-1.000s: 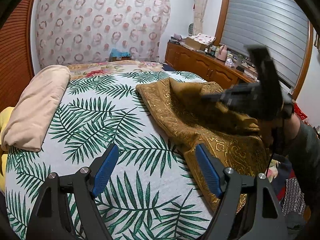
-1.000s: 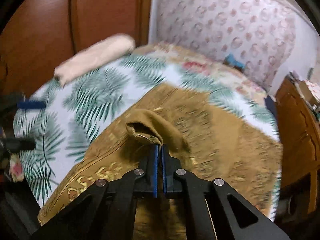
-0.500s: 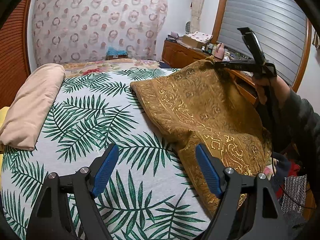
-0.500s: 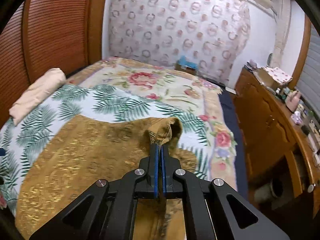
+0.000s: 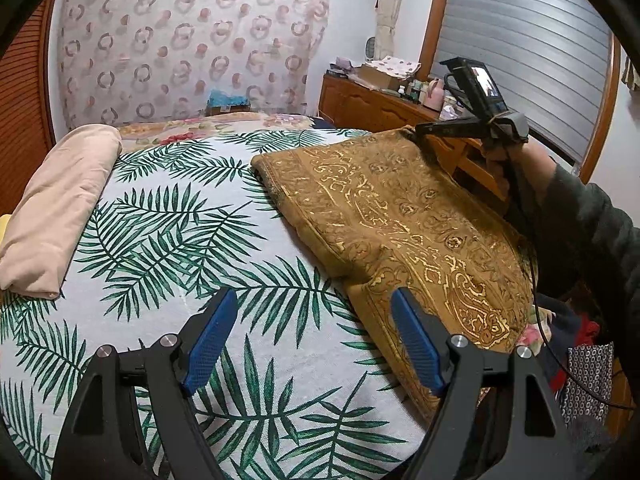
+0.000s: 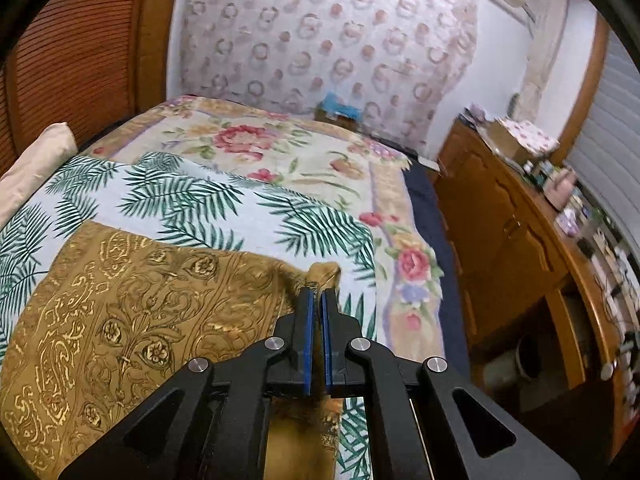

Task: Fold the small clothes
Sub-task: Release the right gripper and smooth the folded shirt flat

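Observation:
A mustard-brown cloth with gold ornament lies spread on the right side of the palm-leaf bedspread, its near end hanging over the bed's edge. My right gripper is shut on the cloth's far right corner and holds it lifted and taut; in the left wrist view that right gripper sits at the cloth's far corner, held by a hand in a dark sleeve. My left gripper hovers open above the bedspread, its right pad just over the cloth's near left edge, with nothing between the pads.
A rolled beige blanket lies along the bed's left side. A floral quilt covers the far end. A wooden dresser crowded with small items stands to the right. Clothes are piled by the bed's near right corner.
The right gripper has carried the folded-over corner back to the right and away, so the cloth went from bunched to spread flat and taut. The left gripper has stayed in place, open.

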